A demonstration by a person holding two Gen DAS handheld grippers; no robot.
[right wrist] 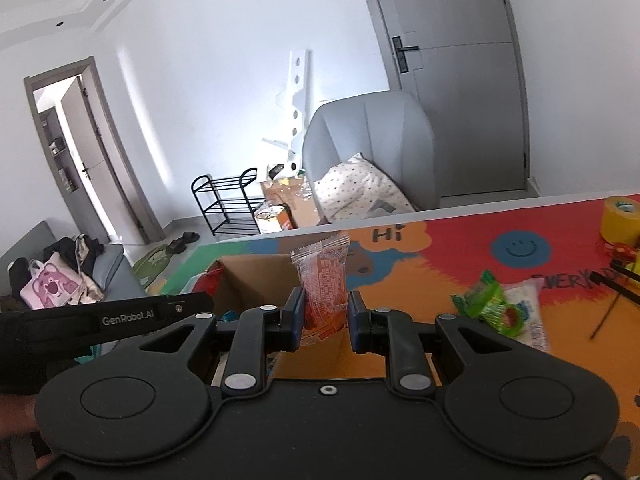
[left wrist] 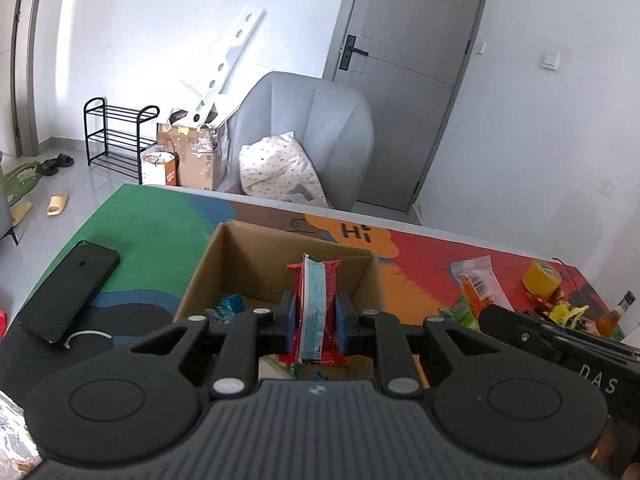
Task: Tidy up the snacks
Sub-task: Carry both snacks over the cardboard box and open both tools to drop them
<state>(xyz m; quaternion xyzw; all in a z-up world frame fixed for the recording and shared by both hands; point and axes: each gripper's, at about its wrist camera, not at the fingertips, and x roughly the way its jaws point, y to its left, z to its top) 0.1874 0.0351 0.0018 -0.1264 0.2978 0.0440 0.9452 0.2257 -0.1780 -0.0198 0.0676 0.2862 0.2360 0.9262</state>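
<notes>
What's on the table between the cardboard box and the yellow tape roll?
In the left wrist view, an orange snack packet lies between the cardboard box and the yellow tape roll, on the colorful table mat.

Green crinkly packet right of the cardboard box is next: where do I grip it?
Probably its crimped end nearest the brown cardboard box, coming down from above, fingers across the short width. The green crinkly packet lies flat on the colourful mat, partly over a white packet, so a sideways approach would likely catch both.
</notes>
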